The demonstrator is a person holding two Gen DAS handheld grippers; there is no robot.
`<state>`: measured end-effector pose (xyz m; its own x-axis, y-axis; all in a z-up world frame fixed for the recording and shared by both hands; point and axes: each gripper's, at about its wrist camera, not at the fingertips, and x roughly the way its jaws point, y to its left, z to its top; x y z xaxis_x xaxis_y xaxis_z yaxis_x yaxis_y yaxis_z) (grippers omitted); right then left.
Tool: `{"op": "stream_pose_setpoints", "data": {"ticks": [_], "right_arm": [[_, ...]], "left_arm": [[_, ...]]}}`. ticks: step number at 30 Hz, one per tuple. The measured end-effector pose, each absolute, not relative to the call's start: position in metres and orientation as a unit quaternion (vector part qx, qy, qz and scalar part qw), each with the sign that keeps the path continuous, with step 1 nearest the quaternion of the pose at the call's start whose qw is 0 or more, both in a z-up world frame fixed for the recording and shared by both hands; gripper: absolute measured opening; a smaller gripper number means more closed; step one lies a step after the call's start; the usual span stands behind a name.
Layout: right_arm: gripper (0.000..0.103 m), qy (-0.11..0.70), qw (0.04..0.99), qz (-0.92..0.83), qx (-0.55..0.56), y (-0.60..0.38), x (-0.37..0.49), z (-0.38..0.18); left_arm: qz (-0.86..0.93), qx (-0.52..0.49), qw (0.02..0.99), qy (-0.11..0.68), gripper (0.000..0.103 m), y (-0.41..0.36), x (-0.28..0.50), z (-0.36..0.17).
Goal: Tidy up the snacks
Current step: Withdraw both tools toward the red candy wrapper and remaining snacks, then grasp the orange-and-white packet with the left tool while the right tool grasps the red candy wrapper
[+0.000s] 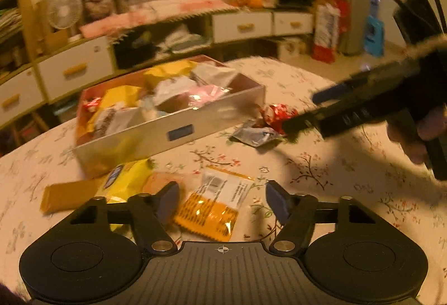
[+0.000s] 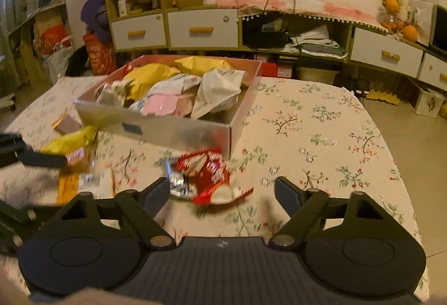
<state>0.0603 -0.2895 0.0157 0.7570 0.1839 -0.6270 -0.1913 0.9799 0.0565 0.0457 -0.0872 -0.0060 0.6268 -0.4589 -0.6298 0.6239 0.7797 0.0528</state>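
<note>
Most of the work looks done: the box (image 2: 178, 126) on the floral tablecloth (image 2: 321, 123) already holds a heap of yellow, white and pink packets. Several snacks lie loose outside it. From the left gripper (image 1: 222, 200), jaws apart and empty, an orange-and-white packet (image 1: 215, 210) sits at twelve o'clock and a yellow bag (image 1: 125, 182) at ten. The right gripper (image 2: 222, 193), also open and holding nothing, faces a red-and-white wrapper (image 2: 209, 179) at twelve, just short of the box's near wall.
</note>
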Motion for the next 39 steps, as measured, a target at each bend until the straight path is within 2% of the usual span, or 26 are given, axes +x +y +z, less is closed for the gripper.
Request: {"op": "stream_pose_setpoints", "data": {"ticks": [7, 14, 17, 20, 23, 25, 39], "right_arm": [[0.060, 0.354, 0.931, 0.083, 0.015, -0.293, 0.084, 0.012], [0.054, 0.377, 0.921, 0.091, 0.020, -0.288, 0.089, 0.005], [0.044, 0.382, 0.919, 0.097, -0.002, -0.279, 0.087, 0.004], [0.034, 0.381, 0.918, 0.104, -0.021, -0.271, 0.084, 0.006], [0.030, 0.382, 0.917, 0.111, -0.032, -0.266, 0.081, 0.007], [0.026, 0.382, 0.916, 0.116, -0.036, -0.265, 0.080, 0.007], [0.025, 0.386, 0.909, 0.150, -0.058, -0.250, 0.066, 0.011]], "left_arm": [[-0.312, 0.159, 0.866, 0.357, 0.060, -0.105, 0.066, -0.016], [-0.310, 0.141, 0.861, 0.379, 0.060, -0.103, 0.073, -0.015], [-0.309, 0.138, 0.860, 0.381, 0.059, -0.101, 0.070, -0.014], [-0.307, 0.137, 0.861, 0.382, 0.050, -0.101, 0.068, -0.013], [-0.298, 0.133, 0.863, 0.385, 0.041, -0.100, 0.066, -0.011], [-0.295, 0.126, 0.864, 0.388, 0.040, -0.099, 0.065, -0.011], [-0.310, 0.123, 0.856, 0.396, 0.040, -0.097, 0.046, -0.009]]}}
